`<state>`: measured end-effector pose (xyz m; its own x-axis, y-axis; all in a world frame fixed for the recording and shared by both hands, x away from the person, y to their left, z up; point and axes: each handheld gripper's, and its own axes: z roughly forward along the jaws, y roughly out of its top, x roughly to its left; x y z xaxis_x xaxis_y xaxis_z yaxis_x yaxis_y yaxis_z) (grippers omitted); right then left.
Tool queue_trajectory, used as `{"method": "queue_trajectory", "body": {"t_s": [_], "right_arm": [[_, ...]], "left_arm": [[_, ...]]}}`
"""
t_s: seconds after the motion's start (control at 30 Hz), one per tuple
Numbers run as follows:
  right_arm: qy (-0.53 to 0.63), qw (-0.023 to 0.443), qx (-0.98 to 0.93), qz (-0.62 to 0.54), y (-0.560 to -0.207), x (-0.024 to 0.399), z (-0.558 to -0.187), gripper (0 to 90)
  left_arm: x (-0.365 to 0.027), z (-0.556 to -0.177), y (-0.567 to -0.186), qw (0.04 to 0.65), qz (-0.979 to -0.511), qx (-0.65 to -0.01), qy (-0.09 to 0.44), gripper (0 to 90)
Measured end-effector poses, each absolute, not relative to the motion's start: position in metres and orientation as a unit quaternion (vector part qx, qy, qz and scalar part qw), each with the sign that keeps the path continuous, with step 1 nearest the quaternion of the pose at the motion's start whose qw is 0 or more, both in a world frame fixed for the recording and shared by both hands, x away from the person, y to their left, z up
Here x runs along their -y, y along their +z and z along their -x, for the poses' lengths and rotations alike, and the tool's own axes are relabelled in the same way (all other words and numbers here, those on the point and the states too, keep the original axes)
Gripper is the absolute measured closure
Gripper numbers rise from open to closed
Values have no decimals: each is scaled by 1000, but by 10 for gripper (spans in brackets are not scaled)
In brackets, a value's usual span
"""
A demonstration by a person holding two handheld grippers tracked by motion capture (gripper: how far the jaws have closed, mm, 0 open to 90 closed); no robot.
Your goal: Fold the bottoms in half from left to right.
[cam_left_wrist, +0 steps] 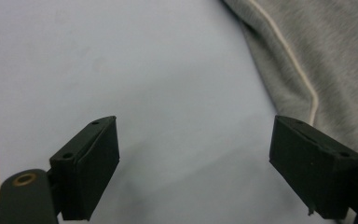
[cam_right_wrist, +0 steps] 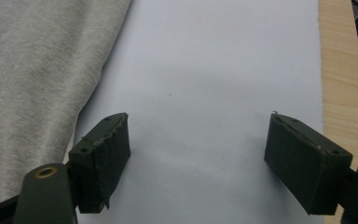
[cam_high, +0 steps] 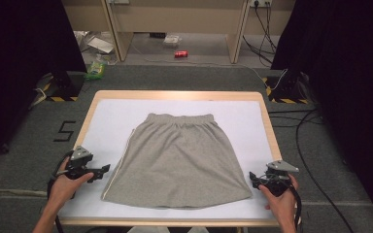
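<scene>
Grey skirt [cam_high: 177,158] lies flat at centre frame on the white-topped desk [cam_high: 267,131], elastic waistband [cam_high: 179,119] at the upper end, hem [cam_high: 175,203] along the lower end toward the person.

Handling, my read: soft knit jersey, light, no stiffness at all, so it will drape and bunch wherever it isn't supported. Not fragile, not slippery; cloth should bite fine between pads. Single-layer pinches risk separating front from back, so go for both layers.

Best grab points: the two lower hem corners, each just beside one set of tongs. Alternatively the waistband ends, thicker and easier to pinch.

Orientation: long axis runs top-to-bottom in the high view, waist pointing to the upper edge, flaring wider to the hem. A pale piping stripe [cam_left_wrist: 284,46] runs down the left side seam.

Left tongs [cam_high: 99,172]: released, jaws wide apart over bare desk, skirt edge just beside the right jaw in the left gripper view. Right tongs [cam_high: 257,179]: also released, jaws spread, skirt [cam_right_wrist: 37,84] in upper left of its view, not touched.
</scene>
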<state>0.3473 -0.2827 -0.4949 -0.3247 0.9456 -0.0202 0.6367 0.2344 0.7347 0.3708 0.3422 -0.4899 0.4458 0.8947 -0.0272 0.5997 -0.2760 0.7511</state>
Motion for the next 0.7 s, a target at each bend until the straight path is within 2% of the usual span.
{"method": "queue_trajectory", "body": {"t_s": [0.4,0.57,0.7], "right_arm": [[321,240,-748,-529,-495,283,-347,226],[322,239,-748,-530,-495,283,-347,226],[321,239,-748,-530,-495,283,-347,226]], "left_arm": [[-314,-413,-460,388,-769,-470,194,174],[-306,-430,-458,389,-770,-469,189,217],[-300,-444,-457,391,-775,-463,181,218]]}}
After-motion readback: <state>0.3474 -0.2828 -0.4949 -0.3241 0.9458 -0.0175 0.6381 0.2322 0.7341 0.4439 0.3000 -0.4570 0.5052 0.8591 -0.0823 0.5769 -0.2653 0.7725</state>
